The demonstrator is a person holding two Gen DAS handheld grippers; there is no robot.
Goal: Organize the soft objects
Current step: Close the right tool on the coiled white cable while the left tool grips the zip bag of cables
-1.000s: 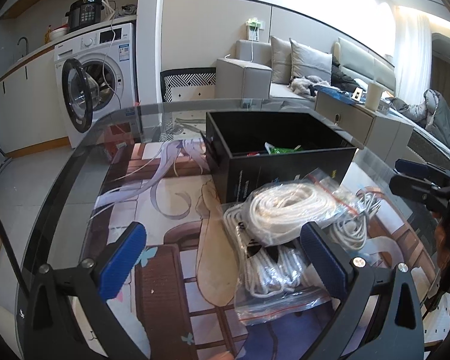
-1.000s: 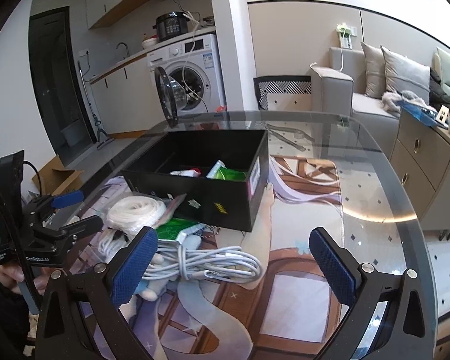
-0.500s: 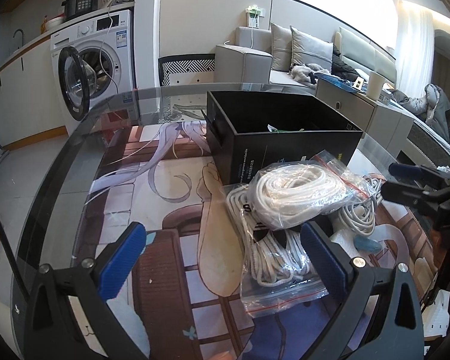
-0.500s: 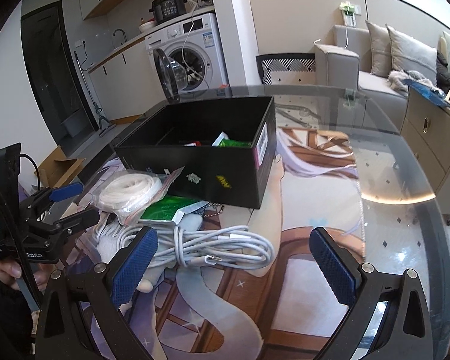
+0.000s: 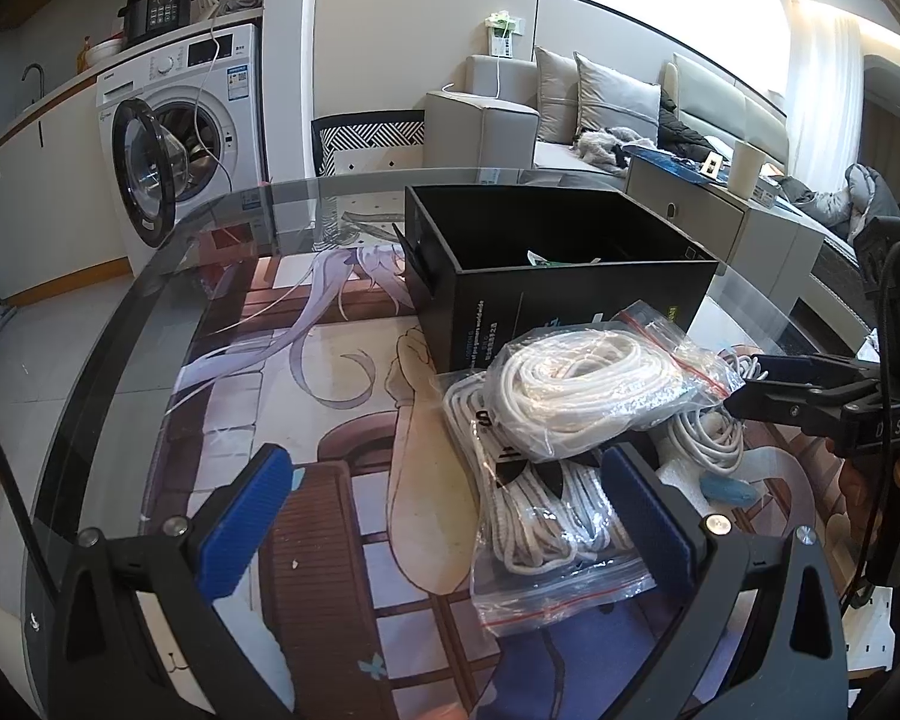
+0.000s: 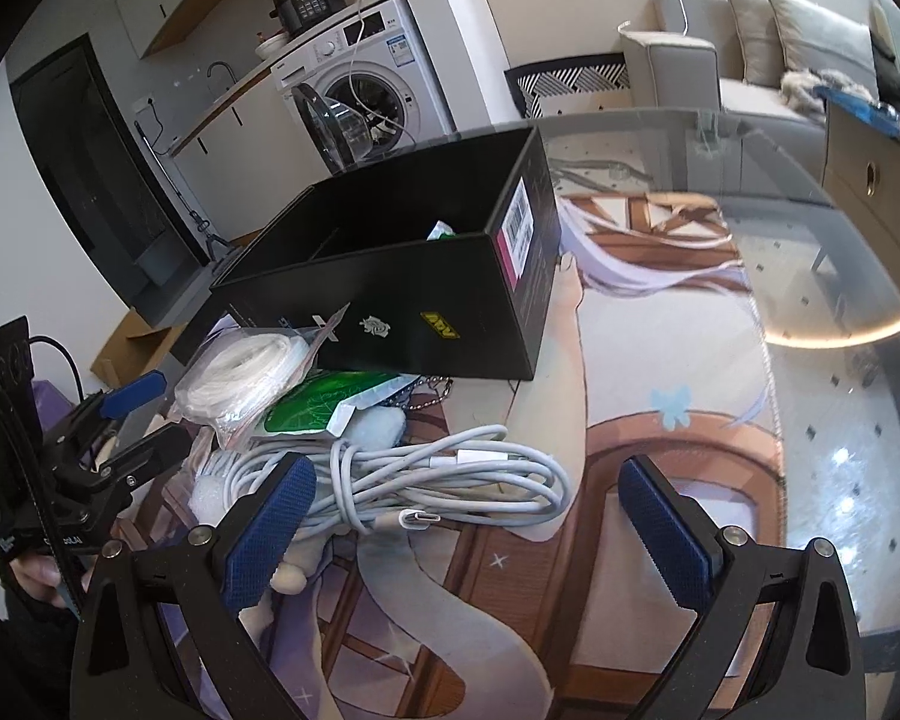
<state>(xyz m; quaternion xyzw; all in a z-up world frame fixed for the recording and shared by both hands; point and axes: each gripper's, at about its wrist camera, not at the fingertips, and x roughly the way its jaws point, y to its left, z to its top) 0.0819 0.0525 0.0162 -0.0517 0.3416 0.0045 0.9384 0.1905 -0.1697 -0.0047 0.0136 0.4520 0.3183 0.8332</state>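
A black open box (image 5: 561, 282) stands mid-table; it also shows in the right wrist view (image 6: 426, 294), with green packets inside. In front of it lies a pile: a zip bag of coiled white rope (image 5: 582, 390), a second bag of rope (image 5: 540, 516) beneath, a bundled white charging cable (image 6: 438, 480), a green pouch (image 6: 324, 408) and a pale plush toy (image 6: 372, 429). My left gripper (image 5: 456, 516) is open, its right finger beside the lower bag. My right gripper (image 6: 468, 534) is open just before the cable. Both are empty.
The glass table (image 5: 150, 324) has a printed anime mat (image 6: 660, 372) under the glass. A washing machine (image 5: 180, 138) with its door open stands behind, a sofa (image 5: 600, 114) and a low cabinet (image 5: 720, 216) to the right.
Both grippers have moved closer to the pile and lower. The right gripper has tilted and now sits right at the white cable. Nothing was taken hold of.
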